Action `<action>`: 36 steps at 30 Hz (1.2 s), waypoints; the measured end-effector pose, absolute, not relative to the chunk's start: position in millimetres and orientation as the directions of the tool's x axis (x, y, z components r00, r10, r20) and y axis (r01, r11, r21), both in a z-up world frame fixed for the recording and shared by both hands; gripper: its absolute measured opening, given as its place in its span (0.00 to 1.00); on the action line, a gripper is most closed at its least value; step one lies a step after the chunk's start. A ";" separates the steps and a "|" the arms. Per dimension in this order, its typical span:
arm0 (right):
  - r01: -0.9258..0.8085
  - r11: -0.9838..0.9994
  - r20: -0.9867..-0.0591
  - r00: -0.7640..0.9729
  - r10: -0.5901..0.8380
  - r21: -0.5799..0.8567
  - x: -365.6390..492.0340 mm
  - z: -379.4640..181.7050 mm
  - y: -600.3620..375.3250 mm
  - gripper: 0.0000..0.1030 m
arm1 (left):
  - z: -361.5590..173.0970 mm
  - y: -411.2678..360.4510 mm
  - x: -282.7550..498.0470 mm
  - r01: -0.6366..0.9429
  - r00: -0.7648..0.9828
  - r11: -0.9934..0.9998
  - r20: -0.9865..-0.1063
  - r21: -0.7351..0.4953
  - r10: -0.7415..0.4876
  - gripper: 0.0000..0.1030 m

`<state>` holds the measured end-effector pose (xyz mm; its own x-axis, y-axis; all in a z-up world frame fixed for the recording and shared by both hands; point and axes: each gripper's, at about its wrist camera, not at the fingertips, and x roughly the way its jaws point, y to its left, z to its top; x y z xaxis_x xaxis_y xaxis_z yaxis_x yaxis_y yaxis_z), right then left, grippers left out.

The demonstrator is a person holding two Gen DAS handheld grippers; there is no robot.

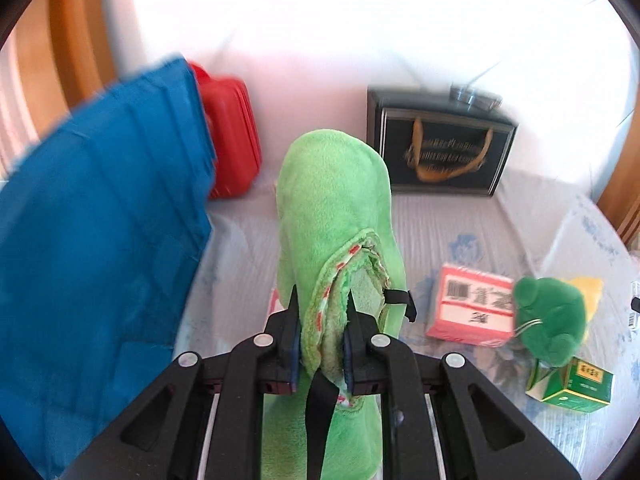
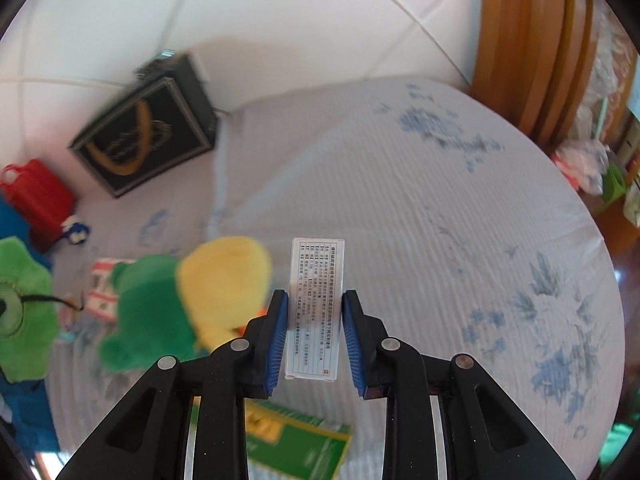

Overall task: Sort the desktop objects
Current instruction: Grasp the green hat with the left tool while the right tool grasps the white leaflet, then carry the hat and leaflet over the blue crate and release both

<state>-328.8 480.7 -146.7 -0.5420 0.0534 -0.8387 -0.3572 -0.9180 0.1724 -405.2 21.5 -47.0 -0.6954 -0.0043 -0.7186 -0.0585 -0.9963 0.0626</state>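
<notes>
On the bench (image 2: 400, 200):
Left hand-held gripper (image 1: 320, 344): pinching a green plush slipper (image 1: 336, 208) (lifted).
Right hand-held gripper (image 2: 314, 340): spread around a white box (image 2: 316, 308), touching unclear.

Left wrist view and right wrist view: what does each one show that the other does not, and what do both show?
Only the left wrist view shows the left gripper, its jaws shut on the light green plush.

Only the right wrist view shows the right gripper, with the white printed box between its jaws.

Both show the black framed box, the red case and the dark green frog toy.
</notes>
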 end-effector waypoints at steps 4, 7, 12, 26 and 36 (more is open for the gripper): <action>-0.241 -0.949 -0.769 -0.639 -0.002 0.203 -305.2 -106.2 432.3 0.26 | -18.4 18.0 -365.1 -0.037 -0.750 -0.999 -0.661 0.037 0.003 0.15; -0.161 -0.967 -0.709 -0.704 -0.028 0.198 -289.4 -75.2 393.7 0.26 | 0.5 12.3 -337.8 -0.013 -0.783 -1.000 -0.622 0.017 0.000 0.15; -0.018 -0.987 -0.601 -0.795 -0.083 0.160 -267.2 -17.3 317.7 0.26 | 34.5 -9.6 -296.9 0.026 -0.839 -1.000 -0.544 -0.005 -0.019 0.15; 0.339 -0.936 -0.398 -0.849 -0.349 0.097 -274.5 91.0 106.5 0.26 | 136.0 -121.5 -237.4 0.214 -0.927 -0.977 -0.313 0.008 -0.206 0.15; 0.518 -0.853 -0.401 -0.770 -0.497 0.062 -307.4 112.6 -80.6 0.26 | 137.5 -255.3 -241.3 0.366 -0.855 -0.927 -0.365 0.076 -0.368 0.15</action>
<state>-307.4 -80.6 112.6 -0.7697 -0.4967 -0.4010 0.5181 -0.8531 0.0623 -241.3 -255.3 137.5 -0.8551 -0.3678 -0.3654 0.3663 -0.9274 0.0762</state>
